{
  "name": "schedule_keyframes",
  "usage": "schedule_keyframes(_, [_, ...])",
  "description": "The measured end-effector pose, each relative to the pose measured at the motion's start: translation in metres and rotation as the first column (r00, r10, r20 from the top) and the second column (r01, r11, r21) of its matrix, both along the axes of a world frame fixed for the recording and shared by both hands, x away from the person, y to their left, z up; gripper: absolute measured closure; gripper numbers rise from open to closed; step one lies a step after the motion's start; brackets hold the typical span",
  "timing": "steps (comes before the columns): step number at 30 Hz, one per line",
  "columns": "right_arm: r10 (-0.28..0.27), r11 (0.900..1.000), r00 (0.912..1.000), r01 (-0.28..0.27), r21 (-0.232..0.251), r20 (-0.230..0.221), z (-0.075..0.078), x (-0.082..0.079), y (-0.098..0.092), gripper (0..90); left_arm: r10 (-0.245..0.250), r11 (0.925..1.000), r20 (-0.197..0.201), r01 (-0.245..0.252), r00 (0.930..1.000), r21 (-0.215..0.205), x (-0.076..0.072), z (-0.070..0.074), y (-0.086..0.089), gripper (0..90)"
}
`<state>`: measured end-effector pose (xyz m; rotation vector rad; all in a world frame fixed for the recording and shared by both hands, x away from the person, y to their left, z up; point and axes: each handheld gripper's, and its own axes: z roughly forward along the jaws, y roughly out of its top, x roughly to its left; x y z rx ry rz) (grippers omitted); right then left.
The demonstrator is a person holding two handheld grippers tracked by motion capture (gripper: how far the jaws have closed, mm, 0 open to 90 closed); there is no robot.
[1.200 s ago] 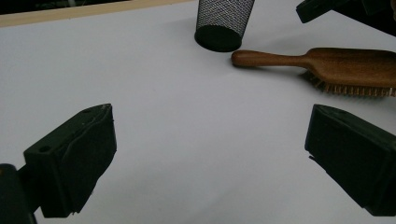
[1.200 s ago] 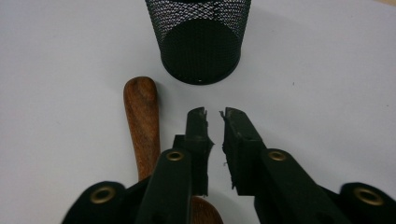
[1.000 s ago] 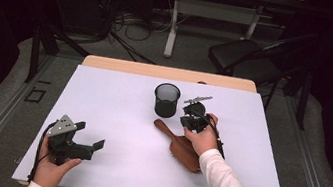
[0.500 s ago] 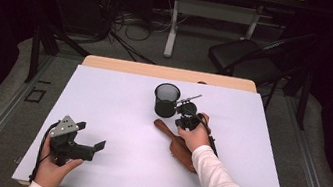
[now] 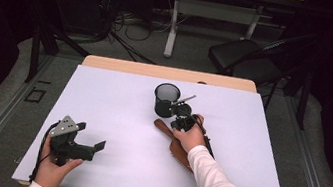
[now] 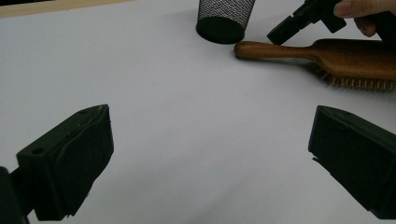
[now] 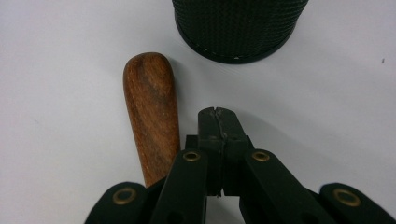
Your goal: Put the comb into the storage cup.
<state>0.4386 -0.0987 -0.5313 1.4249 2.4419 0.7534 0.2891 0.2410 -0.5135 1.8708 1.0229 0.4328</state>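
High view: brush flat on white worktop, handle toward mesh cup, head toward the near edge and partly under the right hand. Right gripper above the handle end, just beside the cup, fingers pressed together, nothing between them. Left gripper resting near the front-left edge, well apart from brush and cup, fingers spread wide and empty. Left gripper view: cup upright at the top, brush lying on its side just beside the cup base, bristles facing the camera; right gripper poised over the handle, not clearly touching it. Own fingers far apart, bare worktop between. Right gripper view: closed fingers just beside the handle, on its right, cup ahead; handle outside the fingers, not gripped. Step judged: taking up the brush by the handle, probably for standing it in the cup. For a good grasp: open first, shift sideways until the handle sits centred between the fingers, lower to straddle it without scraping the worktop, then close on the narrow stretch behind the rounded end. Keep clear of the cup wall while opening, since a nudge could tip it.
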Motion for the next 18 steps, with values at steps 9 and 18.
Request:
schedule_keyframes(9, [0.027, 1.000, 0.9995, -0.027, 0.003, -0.015, -0.001, -0.005, 0.008, 89.7, 0.007, 0.9999, -0.009, -0.007, 0.9999, -0.016, 0.000, -0.001, 0.001, 0.4])
schedule_keyframes(18, [0.041, 0.999, 0.9975, -0.041, -0.003, -0.057, 0.000, -0.013, 0.019, 89.8, 0.005, 0.9997, -0.012, -0.005, 0.9999, -0.023, 0.000, -0.001, 0.001, 0.4])
